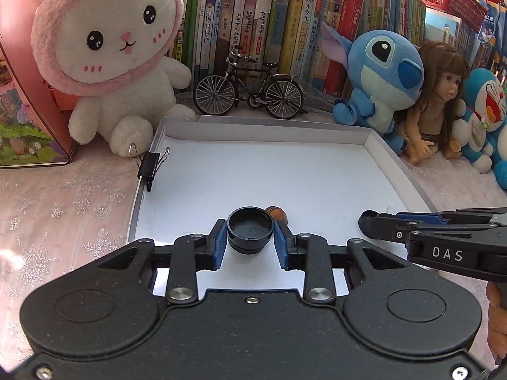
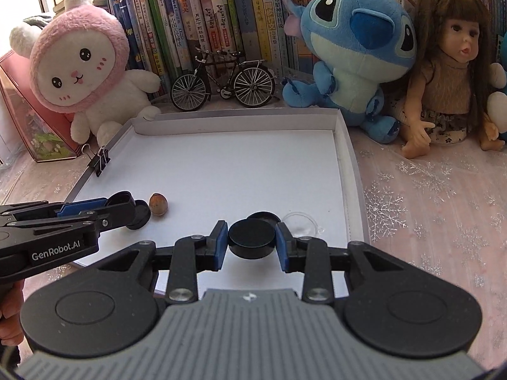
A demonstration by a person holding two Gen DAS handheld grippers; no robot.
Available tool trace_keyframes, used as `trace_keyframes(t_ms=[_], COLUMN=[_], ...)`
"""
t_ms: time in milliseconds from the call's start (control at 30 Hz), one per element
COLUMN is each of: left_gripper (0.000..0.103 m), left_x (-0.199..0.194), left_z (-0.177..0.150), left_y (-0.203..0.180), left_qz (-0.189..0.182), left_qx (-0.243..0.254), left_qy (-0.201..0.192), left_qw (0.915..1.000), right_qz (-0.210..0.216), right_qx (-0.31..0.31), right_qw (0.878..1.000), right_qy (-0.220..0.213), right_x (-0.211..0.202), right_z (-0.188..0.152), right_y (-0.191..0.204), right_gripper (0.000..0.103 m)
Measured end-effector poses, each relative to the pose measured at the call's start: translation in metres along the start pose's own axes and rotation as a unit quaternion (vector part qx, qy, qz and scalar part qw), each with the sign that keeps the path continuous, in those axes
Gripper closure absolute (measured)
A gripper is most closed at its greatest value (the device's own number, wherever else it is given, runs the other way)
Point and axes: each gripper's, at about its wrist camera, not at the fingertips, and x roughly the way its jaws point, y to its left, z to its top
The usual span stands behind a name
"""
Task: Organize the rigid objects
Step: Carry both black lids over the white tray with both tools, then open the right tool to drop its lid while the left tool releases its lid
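Note:
My left gripper [image 1: 250, 237] is shut on a small black round pot [image 1: 250, 229], open side up, just above the white tray [image 1: 253, 171]. It also shows in the right wrist view [image 2: 126, 205]. A brown walnut-like nut [image 1: 277, 212] lies right behind the pot, and in the right wrist view [image 2: 158, 203] beside the left gripper. My right gripper [image 2: 252, 237] is shut on a black round lid [image 2: 252, 237] over the tray [image 2: 237, 164]. Behind it lie another black disc [image 2: 263, 217] and a clear lid [image 2: 299, 221].
A black binder clip [image 1: 150, 164] grips the tray's left rim. Behind the tray stand a model bicycle [image 1: 248, 91], a pink-hooded bunny plush [image 1: 111, 47], a blue Stitch plush [image 1: 377, 72], a doll [image 1: 437, 107] and a row of books [image 1: 285, 25]. A snowflake-patterned pink cloth [image 1: 63, 209] covers the table.

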Motion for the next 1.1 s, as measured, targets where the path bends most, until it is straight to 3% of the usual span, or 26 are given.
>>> trace_keyframes(t_ms=[300, 1000, 1100], left_gripper=[0.073, 0.073, 0.072], left_x=[0.006, 0.016, 0.018], left_z=[-0.002, -0.005, -0.006], left_y=[-0.004, -0.007, -0.007], left_qz=[0.013, 0.012, 0.014], left_qx=[0.021, 0.018, 0.018], left_qy=[-0.008, 0.002, 0.003], left_qw=[0.9997, 0.9998, 0.9997], right_qz=[-0.013, -0.021, -0.021], right_qx=[-0.007, -0.017, -0.017], right_qw=[1.000, 1.000, 1.000], right_qy=[0.007, 0.004, 0.002], right_x=[0.011, 0.016, 0.016], right_z=[0.004, 0.004, 0.004], right_y=[0.003, 0.006, 0.006], right_gripper=[0.066, 0.065, 0.061])
